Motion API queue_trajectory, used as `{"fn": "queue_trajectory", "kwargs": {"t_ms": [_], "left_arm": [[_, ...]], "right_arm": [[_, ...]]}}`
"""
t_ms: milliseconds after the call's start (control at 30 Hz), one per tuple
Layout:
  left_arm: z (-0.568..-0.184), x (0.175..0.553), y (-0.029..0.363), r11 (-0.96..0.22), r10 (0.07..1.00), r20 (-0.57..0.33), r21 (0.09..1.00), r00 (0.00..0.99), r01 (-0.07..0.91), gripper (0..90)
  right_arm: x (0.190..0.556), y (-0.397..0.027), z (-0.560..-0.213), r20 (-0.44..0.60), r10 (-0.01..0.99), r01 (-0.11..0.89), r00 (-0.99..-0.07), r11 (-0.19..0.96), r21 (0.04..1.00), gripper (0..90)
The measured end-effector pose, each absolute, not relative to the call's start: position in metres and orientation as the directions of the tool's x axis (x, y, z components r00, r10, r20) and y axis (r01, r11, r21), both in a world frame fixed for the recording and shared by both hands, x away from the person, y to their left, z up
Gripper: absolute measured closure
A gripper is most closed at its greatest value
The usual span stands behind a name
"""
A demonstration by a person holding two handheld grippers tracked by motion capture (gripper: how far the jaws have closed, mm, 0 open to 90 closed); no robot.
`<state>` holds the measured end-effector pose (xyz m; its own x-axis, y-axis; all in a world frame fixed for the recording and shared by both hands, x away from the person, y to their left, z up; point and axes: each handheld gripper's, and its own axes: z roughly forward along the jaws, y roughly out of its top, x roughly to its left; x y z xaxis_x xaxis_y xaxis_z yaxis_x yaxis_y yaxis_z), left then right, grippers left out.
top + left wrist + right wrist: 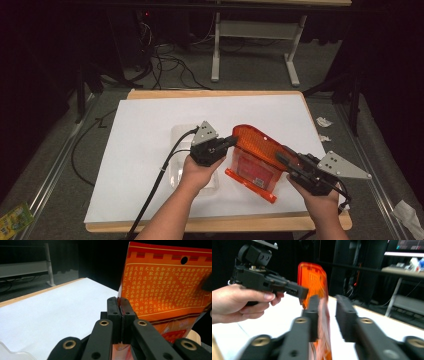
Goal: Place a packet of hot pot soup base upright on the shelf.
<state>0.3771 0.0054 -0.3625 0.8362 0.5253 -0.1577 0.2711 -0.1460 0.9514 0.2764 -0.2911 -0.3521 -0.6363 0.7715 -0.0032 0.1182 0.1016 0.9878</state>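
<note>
Orange pouch point(255, 150) is clamped at one edge by left gripper point(229, 142); right gripper point(284, 159) is held open astride it.

At frame centre, the left black two-jaw gripper point(231, 142) has its jaws pressed together; lower right, the right black two-jaw gripper point(283, 157) shows parted jaws.

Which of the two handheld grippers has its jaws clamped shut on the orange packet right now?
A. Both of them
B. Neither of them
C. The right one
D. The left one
D: in the left gripper view the left gripper has its jaws pressed together on the edge of the orange packet, while in the right gripper view the right gripper has a clear gap between its jaws around the packet.
</note>
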Motion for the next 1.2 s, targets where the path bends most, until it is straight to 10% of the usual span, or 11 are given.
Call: {"fn": "queue_trajectory", "kwargs": {"t_ms": [267,867,1200], "left_arm": [[-0.362,0.377,0.005,-0.150,0.529,-0.155,0.951,0.834,0.272,89.4],[-0.362,0.376,0.005,-0.152,0.528,-0.154,0.950,0.835,0.271,87.8],[-0.363,0.376,0.028,-0.219,0.626,-0.111,0.925,0.772,0.310,53.3]], "right_arm": [[0.280,-0.295,-0.369,0.115,0.754,0.253,-0.647,0.070,0.965,44.0],[0.291,-0.285,-0.404,0.146,0.730,0.349,-0.668,0.134,0.927,70.1],[0.290,-0.283,-0.404,0.125,0.726,0.334,-0.677,0.151,0.931,72.0]]}}
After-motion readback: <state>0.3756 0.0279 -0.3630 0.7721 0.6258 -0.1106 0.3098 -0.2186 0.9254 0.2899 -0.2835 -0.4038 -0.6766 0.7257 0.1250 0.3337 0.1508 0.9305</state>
